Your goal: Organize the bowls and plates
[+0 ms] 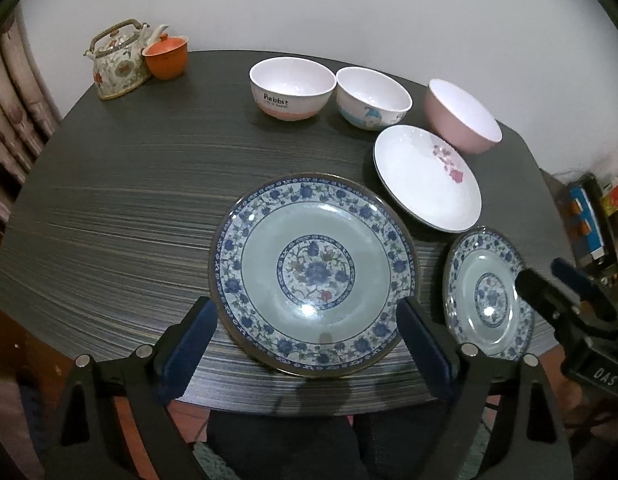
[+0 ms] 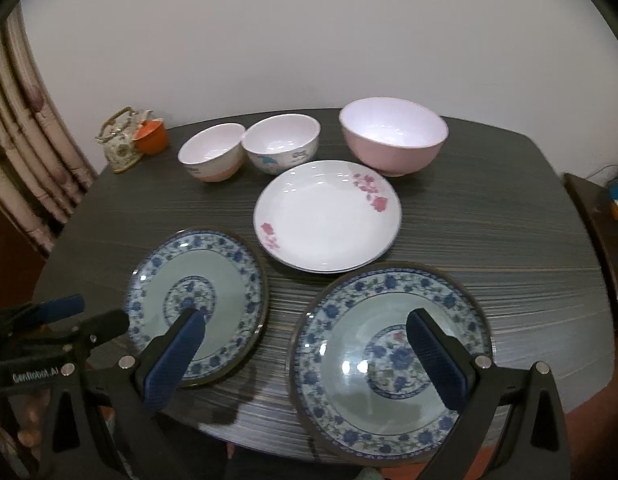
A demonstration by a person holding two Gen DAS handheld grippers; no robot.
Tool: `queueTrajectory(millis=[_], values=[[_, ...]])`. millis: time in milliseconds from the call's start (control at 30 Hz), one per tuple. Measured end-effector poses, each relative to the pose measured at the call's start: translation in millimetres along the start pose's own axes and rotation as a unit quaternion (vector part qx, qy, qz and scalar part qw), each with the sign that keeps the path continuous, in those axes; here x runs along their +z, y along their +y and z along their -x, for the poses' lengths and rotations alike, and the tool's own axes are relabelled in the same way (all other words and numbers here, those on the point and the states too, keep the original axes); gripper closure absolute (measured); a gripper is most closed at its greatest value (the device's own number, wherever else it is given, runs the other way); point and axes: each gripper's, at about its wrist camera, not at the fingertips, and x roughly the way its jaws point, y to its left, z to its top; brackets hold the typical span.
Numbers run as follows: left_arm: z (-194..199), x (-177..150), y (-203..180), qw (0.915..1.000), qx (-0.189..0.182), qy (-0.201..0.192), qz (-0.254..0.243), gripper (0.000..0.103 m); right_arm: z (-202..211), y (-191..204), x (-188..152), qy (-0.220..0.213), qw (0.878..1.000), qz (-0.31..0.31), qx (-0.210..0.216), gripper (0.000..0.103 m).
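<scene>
Two blue-flowered plates lie side by side near the front edge of the dark table [image 1: 129, 200]. My left gripper [image 1: 309, 344] is open, hovering over the near rim of the left blue plate [image 1: 315, 276], nothing gripped. My right gripper [image 2: 307, 356] is open too, its fingers spread above the gap between the left blue plate [image 2: 197, 308] and the right blue plate [image 2: 393, 360]. Behind them lies a white plate with pink flowers [image 2: 329, 216]. Three bowls stand in a row at the back: a "Rabbit" bowl [image 1: 292, 88], a bowl with a blue drawing [image 1: 373, 98], and a larger pink bowl [image 1: 463, 116].
A flowered teapot [image 1: 117, 60] and an orange lidded cup [image 1: 166, 56] stand at the back left corner. A curtain [image 1: 13, 100] hangs on the left. Coloured boxes [image 1: 589, 220] sit beside the table on the right. A person's legs [image 1: 289, 440] are under the front edge.
</scene>
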Motion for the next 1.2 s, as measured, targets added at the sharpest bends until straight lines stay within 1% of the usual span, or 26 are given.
queueTrajectory(millis=[67,133,200,300,367,400,433,467,533,567,600,667,767,867,1000,1200], values=[[2,3,7,1.0000,-0.005,0.002,0.006,0.017,-2,-1,2,0.006,1.000,-0.002,0.020,0.004],[2,7,16,0.9999,-0.004,0.007,0.015,0.020,-5,-2,5,0.012,0.999,-0.007,0.045,0.006],[0,10,26,0.9994,-0.013,0.014,0.029,0.029,-9,-3,8,0.019,0.997,-0.011,0.071,0.009],[-5,14,44,0.9963,-0.043,0.034,0.066,0.037,-18,-5,12,0.039,0.992,-0.027,0.114,0.015],[-10,16,56,0.9930,-0.058,0.049,0.090,0.042,-25,-5,15,0.052,0.989,-0.033,0.136,0.022],[-12,16,59,0.9921,-0.062,0.053,0.095,0.045,-29,-5,16,0.059,0.987,-0.035,0.145,0.023],[-15,17,63,0.9908,-0.068,0.060,0.100,0.047,-34,-5,17,0.067,0.985,-0.037,0.154,0.027],[-17,17,65,0.9900,-0.071,0.065,0.103,0.052,-38,-5,19,0.075,0.983,-0.040,0.161,0.033],[-21,18,68,0.9881,-0.079,0.072,0.110,0.056,-48,-5,21,0.091,0.979,-0.046,0.176,0.039],[-24,18,70,0.9870,-0.085,0.077,0.112,0.061,-53,-5,21,0.098,0.978,-0.050,0.179,0.043],[-26,18,71,0.9860,-0.090,0.081,0.115,0.065,-59,-5,22,0.106,0.976,-0.055,0.184,0.045],[-33,18,74,0.9832,-0.101,0.091,0.122,0.068,-70,-5,24,0.121,0.972,-0.062,0.192,0.053],[-42,17,78,0.9792,-0.115,0.104,0.132,0.074,-84,-4,25,0.138,0.969,-0.068,0.194,0.055],[-50,17,83,0.9764,-0.119,0.111,0.142,0.075,-98,-3,27,0.152,0.966,-0.074,0.194,0.058],[-54,17,90,0.9746,-0.121,0.112,0.152,0.076,-109,-1,29,0.164,0.966,-0.071,0.188,0.060],[-59,16,99,0.9744,-0.116,0.113,0.156,0.076,-127,3,31,0.176,0.965,-0.068,0.180,0.063]])
